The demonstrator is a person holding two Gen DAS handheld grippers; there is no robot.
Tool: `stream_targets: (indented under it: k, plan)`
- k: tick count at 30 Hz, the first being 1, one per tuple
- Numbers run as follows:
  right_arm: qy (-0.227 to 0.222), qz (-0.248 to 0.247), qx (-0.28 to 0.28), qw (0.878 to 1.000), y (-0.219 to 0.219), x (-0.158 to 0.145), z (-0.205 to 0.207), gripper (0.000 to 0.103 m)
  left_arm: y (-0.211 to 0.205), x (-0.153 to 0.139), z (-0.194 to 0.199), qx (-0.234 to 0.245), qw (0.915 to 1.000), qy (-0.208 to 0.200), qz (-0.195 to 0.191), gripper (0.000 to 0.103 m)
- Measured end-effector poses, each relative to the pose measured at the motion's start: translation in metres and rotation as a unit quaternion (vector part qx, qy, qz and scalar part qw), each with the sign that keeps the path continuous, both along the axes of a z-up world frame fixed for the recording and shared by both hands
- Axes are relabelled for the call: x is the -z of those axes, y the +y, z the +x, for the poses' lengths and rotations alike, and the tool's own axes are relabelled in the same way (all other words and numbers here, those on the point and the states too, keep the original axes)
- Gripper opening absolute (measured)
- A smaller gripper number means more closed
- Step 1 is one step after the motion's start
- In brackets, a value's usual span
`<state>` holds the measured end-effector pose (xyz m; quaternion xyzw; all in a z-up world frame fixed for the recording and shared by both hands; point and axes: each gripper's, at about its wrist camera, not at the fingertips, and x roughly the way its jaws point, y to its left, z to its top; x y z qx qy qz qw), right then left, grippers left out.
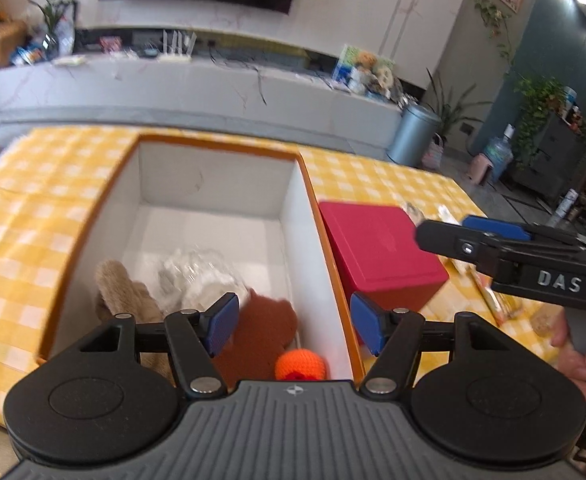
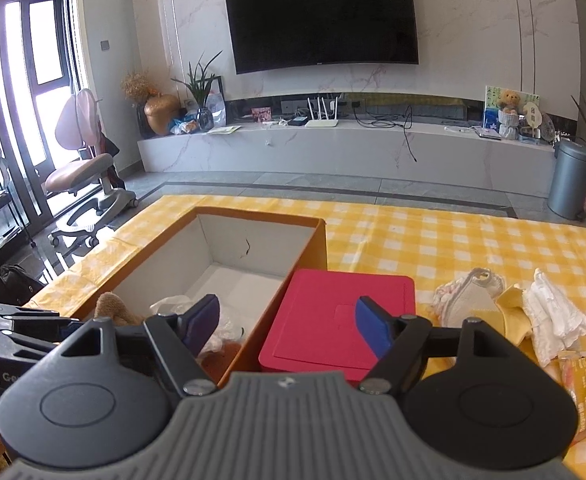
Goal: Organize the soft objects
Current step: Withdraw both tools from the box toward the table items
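Seemingly mid-sort, the left gripper [image 1: 295, 322] hangs wide and empty over the box [image 1: 93, 216] holding the plush [image 1: 125, 292], so next the right gripper [image 2: 287, 326], equally wide and empty, must reach the cloths [image 2: 553, 312] beside the red case [image 2: 341, 312].

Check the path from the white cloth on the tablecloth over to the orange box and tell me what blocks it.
The red box sits between the white cloth and the orange box, right beside the orange box's wall. A beige folded cloth also lies on that side. The orange box is open-topped, so lifting the cloth over the red box looks workable.
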<state>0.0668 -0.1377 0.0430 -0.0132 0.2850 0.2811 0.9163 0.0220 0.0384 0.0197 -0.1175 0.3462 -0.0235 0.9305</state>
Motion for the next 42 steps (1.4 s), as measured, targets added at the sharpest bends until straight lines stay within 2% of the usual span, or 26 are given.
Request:
stream_targets:
  k: [6, 12, 18, 22, 31, 35, 38, 42]
  plan:
    - [-0.028, -0.01, 0.023, 0.999, -0.008, -0.014, -0.011, 0.075, -0.008, -0.014, -0.008, -0.032, 0.9988, -0.032, 0.018, 0.075]
    - [-0.04, -0.025, 0.057, 0.997, -0.02, -0.021, -0.016, 0.079, -0.021, -0.024, -0.011, -0.043, 0.9981, -0.038, 0.022, 0.075]
    - [-0.062, -0.057, 0.077, 0.993, -0.046, -0.029, -0.018, 0.08, -0.051, -0.036, -0.009, -0.029, 0.9979, -0.054, 0.023, 0.075]
    - [-0.071, -0.078, 0.113, 0.988, -0.077, -0.033, -0.017, 0.082, -0.08, -0.036, -0.004, -0.02, 0.9976, -0.061, 0.028, 0.075]
    - [-0.06, -0.092, 0.159, 0.981, -0.131, -0.026, -0.009, 0.082, -0.14, -0.024, 0.017, 0.016, 0.9983, -0.055, 0.011, 0.075]
    - [-0.045, -0.1, 0.174, 0.979, -0.15, -0.016, 0.002, 0.082, -0.169, -0.014, 0.029, 0.038, 0.9975, -0.054, 0.024, 0.075]
    - [-0.033, -0.131, 0.197, 0.971, -0.162, -0.004, 0.014, 0.082, -0.191, -0.002, 0.041, 0.065, 0.9959, -0.05, 0.038, 0.075]
    - [-0.002, -0.139, 0.225, 0.964, -0.186, 0.017, 0.036, 0.082, -0.219, 0.019, 0.052, 0.089, 0.9921, -0.057, 0.067, 0.075]
